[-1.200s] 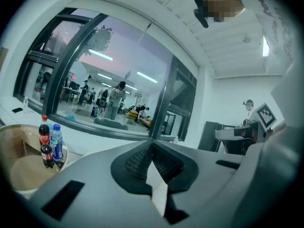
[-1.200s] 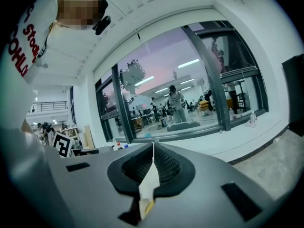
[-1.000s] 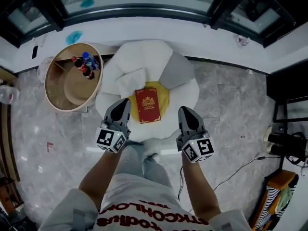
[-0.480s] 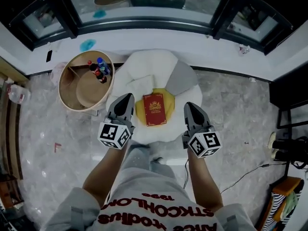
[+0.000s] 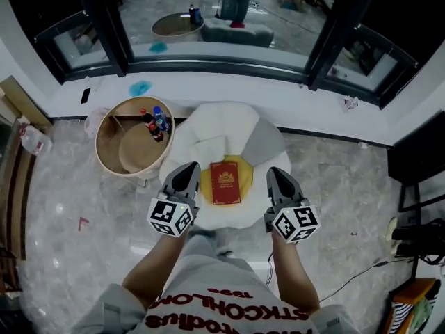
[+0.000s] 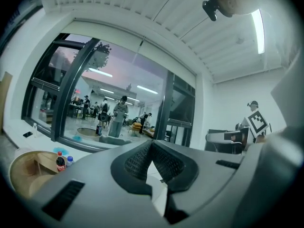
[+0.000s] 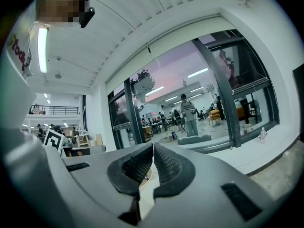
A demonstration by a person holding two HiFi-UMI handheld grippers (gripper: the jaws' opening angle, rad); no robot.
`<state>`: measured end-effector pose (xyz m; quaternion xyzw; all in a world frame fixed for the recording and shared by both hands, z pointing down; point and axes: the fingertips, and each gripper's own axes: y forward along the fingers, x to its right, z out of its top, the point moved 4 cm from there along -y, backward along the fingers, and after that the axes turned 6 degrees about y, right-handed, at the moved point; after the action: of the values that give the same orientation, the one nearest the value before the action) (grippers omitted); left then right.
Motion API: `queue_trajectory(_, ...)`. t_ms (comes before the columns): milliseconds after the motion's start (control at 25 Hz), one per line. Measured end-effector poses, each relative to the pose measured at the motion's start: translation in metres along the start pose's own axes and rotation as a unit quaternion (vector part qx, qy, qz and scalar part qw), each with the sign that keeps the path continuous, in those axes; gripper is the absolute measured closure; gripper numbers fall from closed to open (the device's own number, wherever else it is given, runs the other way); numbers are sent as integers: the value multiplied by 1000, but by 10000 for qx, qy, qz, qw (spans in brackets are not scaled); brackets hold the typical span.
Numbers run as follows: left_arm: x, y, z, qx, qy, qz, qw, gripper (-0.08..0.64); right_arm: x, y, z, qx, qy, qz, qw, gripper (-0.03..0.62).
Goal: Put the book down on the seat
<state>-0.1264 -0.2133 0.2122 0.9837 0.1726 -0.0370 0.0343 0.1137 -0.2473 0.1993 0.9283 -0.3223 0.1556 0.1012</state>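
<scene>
Seat (image 5: pixel 229 117), white, round and padded, is the largest item in front of you. The book (image 5: pixel 226 183) already lies flat on it, red cover up, on a yellow cushion (image 5: pixel 247 172) toward the front edge, with a white cushion (image 5: pixel 208 149) and a grey cushion (image 5: pixel 261 141) behind. Judged step: the put-down looks complete. All the next move calls for is drawing both hands clear without brushing the cover (nothing is left to carry). Next in size is the round wooden tub (image 5: pixel 101 155), just beside the seat on your left and well apart from the book. Inside it a lighter wooden disc shows, otherwise mostly bare. The left tool (image 5: pixel 188 167) has its jaws pressed together with nothing between them, and the right tool (image 5: pixel 272 172) is the same, closed and empty. The two flank the book, one on each side, neither touching it. Smallest are two bottles standing upright at the tub's far rim: a cola bottle (image 5: pixel 149 125) and a blue-capped bottle (image 5: pixel 160 119), touching or nearly so.
</scene>
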Motion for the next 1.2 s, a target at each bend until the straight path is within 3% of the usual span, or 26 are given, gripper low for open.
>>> queue_trajectory(400, 13, -34, 13, 139, -244, 105, 9996, 545, -27, -31, 19, 248, -40, 221, 9994, 565)
queue_trajectory(800, 44, -68, 15, 358, -205, 76, 9991, 545, -46, -77, 13, 476, -33, 486, 9977, 565)
queue_trajectory(1200, 55, -90, 20, 349, -104, 86, 9993, 545, -58, -98, 7, 514, -45, 459, 9976, 566)
